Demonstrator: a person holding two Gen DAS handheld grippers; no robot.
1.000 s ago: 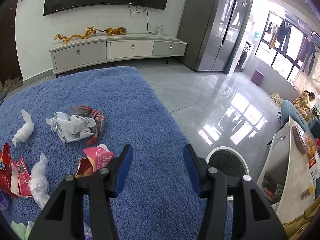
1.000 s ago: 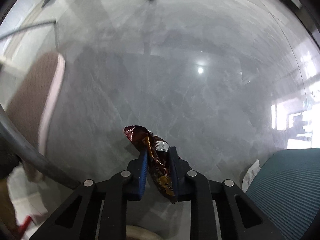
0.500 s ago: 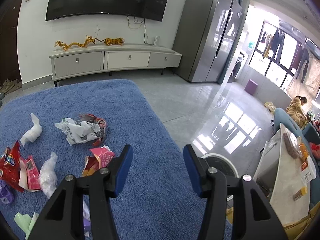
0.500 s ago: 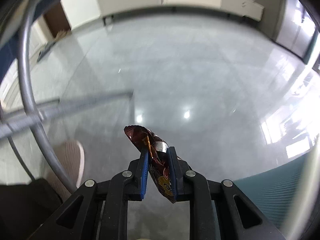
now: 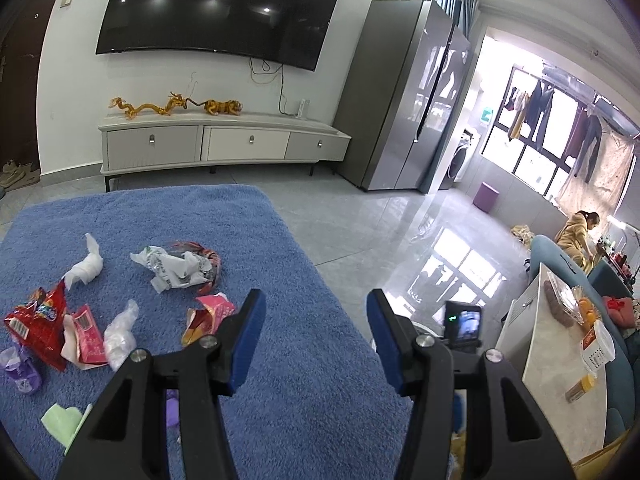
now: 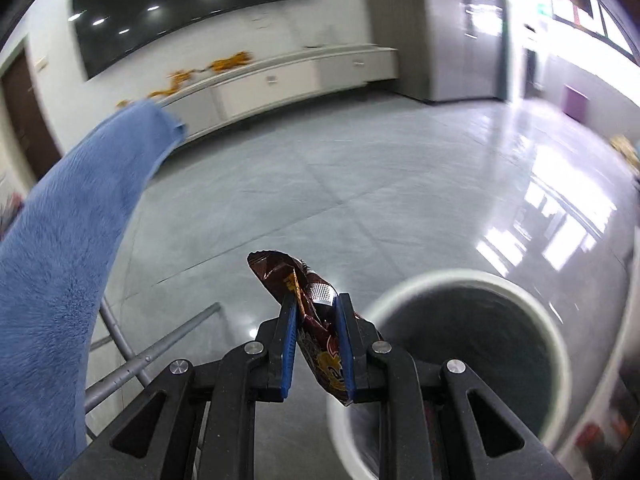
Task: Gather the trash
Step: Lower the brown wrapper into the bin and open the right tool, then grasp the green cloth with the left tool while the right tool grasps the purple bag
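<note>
The right gripper (image 6: 316, 312) is opening, one crinkly brown snack wrapper (image 6: 310, 304) between its jaws, beside one round white bin (image 6: 560, 328); the left gripper (image 5: 316, 320) gapes empty

Bin (image 6: 556, 344) blurred, rim cut off

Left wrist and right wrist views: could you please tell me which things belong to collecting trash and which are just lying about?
Job:
- brown snack wrapper in right gripper, jaws opening
- white bin
- crumpled white bag
- red wrapper
- tissue

Lying about:
- television
- dragon figurines
- refrigerator
</note>
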